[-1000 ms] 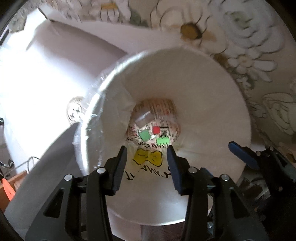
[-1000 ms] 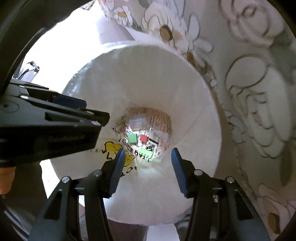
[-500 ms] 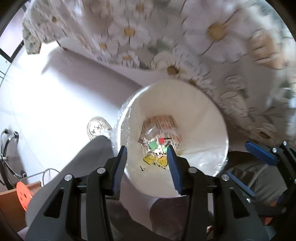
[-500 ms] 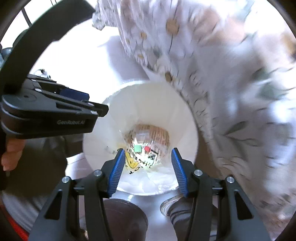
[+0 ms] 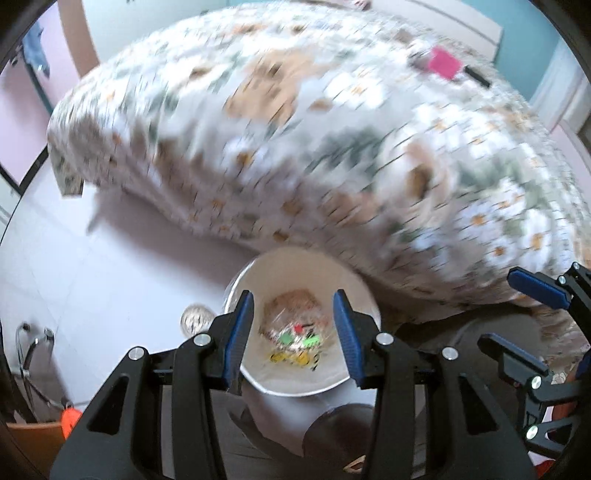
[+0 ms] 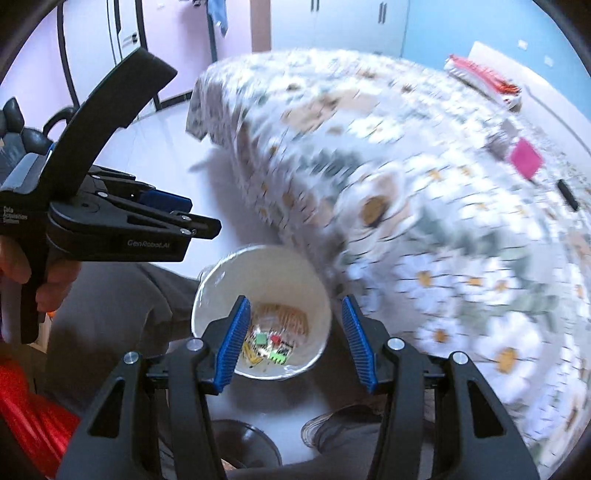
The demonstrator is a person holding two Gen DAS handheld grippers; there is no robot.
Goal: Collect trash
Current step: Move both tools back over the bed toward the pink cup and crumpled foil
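Observation:
A white lined trash bin (image 5: 251,284) (image 6: 221,280) stands on the floor beside a table with a daisy-print cloth (image 5: 332,147) (image 6: 443,221). Colourful wrappers (image 5: 295,336) (image 6: 273,339) lie at its bottom. My left gripper (image 5: 293,332) is open and empty, high above the bin. My right gripper (image 6: 295,339) is open and empty, also above the bin. On the tabletop lie a pink square item (image 5: 445,62) (image 6: 526,158), a small black object (image 5: 478,75) (image 6: 567,194) and a red-and-white packet (image 6: 480,79).
The left gripper's body (image 6: 110,221) shows at the left of the right wrist view; the right gripper's fingers (image 5: 535,291) show at the right edge of the left wrist view. A round patterned thing (image 5: 195,319) lies on the floor by the bin. Cabinets (image 6: 332,22) stand behind.
Both grippers have risen far from the bin, which now looks small below. The tabletop and the things on it have come into view. Both stay open.

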